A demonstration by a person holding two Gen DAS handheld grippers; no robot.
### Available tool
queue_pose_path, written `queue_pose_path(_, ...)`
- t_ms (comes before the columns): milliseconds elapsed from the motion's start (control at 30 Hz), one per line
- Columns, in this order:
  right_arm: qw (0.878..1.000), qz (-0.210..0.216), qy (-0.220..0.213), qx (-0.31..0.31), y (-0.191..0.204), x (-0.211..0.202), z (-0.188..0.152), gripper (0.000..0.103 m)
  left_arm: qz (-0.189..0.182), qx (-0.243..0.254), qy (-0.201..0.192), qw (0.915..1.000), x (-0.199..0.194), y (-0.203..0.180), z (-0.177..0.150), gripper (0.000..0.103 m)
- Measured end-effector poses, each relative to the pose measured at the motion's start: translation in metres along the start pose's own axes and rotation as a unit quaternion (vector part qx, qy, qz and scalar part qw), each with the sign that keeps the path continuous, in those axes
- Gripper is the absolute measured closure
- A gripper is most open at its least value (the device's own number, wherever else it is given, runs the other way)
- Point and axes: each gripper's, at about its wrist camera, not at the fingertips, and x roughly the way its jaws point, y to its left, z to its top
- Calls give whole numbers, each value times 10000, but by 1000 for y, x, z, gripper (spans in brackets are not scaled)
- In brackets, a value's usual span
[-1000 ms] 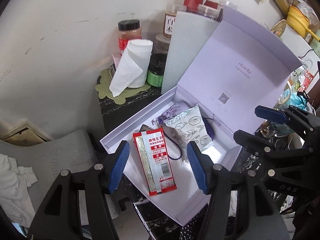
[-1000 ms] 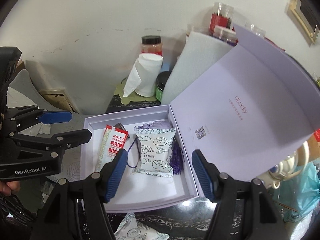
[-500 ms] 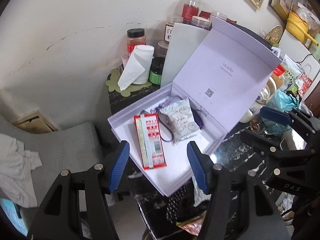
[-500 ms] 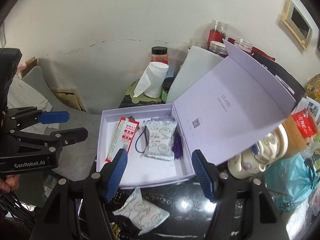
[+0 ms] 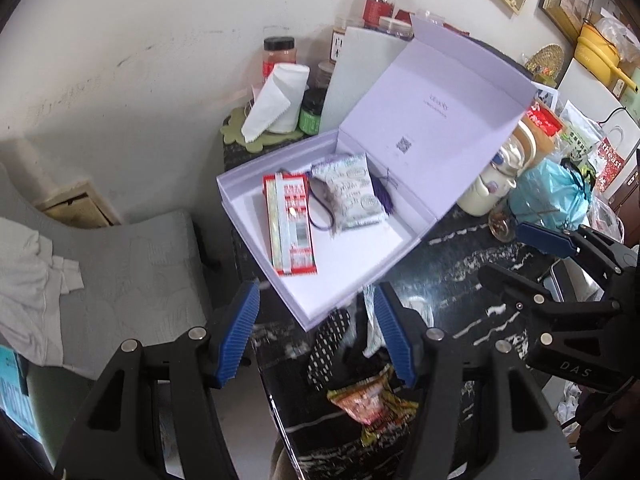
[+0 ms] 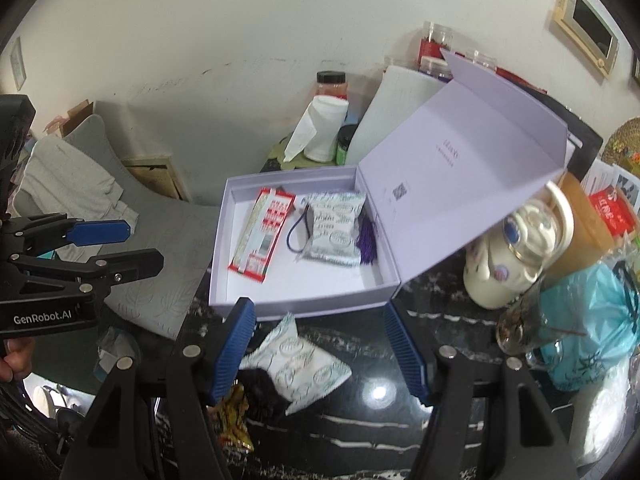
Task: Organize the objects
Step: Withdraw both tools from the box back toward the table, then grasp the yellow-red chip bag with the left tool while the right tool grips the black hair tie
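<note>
Box [image 5: 308, 312]: lilac gift box just ahead of both grippers on the black marble tabletop [image 6: 400, 412], its lid [image 6: 460, 152] standing open and leaning away to the right.
Left gripper [image 5: 316, 334]: jaws apart with nothing between the blue pads; it hangs over the near corner of the box, tipped steeply downward. From the right wrist view it shows at the far left [image 6: 116, 246], off the table edge, with a bit of the person's hand [image 6: 14, 360] under it.
Right gripper [image 6: 320, 344]: jaws apart and empty, just short of the box's near wall. From the left wrist view it sits well off to the right [image 5: 516, 252].
Red sachet [image 5: 290, 226]: long packet lying flat in the box, beyond the left gripper's left finger.
White packet in box [image 5: 354, 194]: printed pouch beside the red sachet, further ahead, with a dark cord loop [image 6: 298, 232] between them and a purple tassel [image 6: 366, 240] on its right.
Loose white packet [image 6: 298, 364]: same print, lying on the tabletop outside the box, between the right gripper's fingers and closer to its left one.
Snack wrapper [image 5: 370, 400]: orange and yellow, crumpled on the tabletop just below the left gripper's right finger, touching a dark dotted item [image 5: 330, 344] that I cannot identify.
Beyond the box: paper roll [image 6: 320, 128] and jars [image 5: 280, 54] against the wall.
Right of the box: cream teapot [image 6: 516, 256] and a teal bag [image 6: 592, 320].
</note>
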Motion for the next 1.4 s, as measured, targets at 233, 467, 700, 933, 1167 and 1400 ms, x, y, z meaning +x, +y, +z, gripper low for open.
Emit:
queue_pose_path(233, 9996, 126, 237, 46, -1, 7, -29, 36, -87, -59, 251, 9996, 7, -12, -34, 45)
queue_pose_path(467, 9984, 273, 466, 145, -3, 16, -51, 36, -115, -178, 431, 9988, 20, -19, -57, 45)
queue_pose_path(700, 9958, 466, 743, 260, -4, 32, -74, 36, -188, -271, 582, 9978, 38, -23, -77, 45)
queue_pose_path(933, 9919, 622, 1056, 324, 3, 53, -95, 36, -322, -334, 847, 9953, 61, -25, -101, 45)
queue_pose_path(1167, 9860, 838, 1360, 476, 8, 74, -111, 36, -418, -386, 1042, 9929, 80, -21, -116, 45)
queue_pose_path(1400, 9798, 1025, 1568, 698, 12, 96, -117, 53, -472, -433, 1147, 9913, 94, -14, -124, 45)
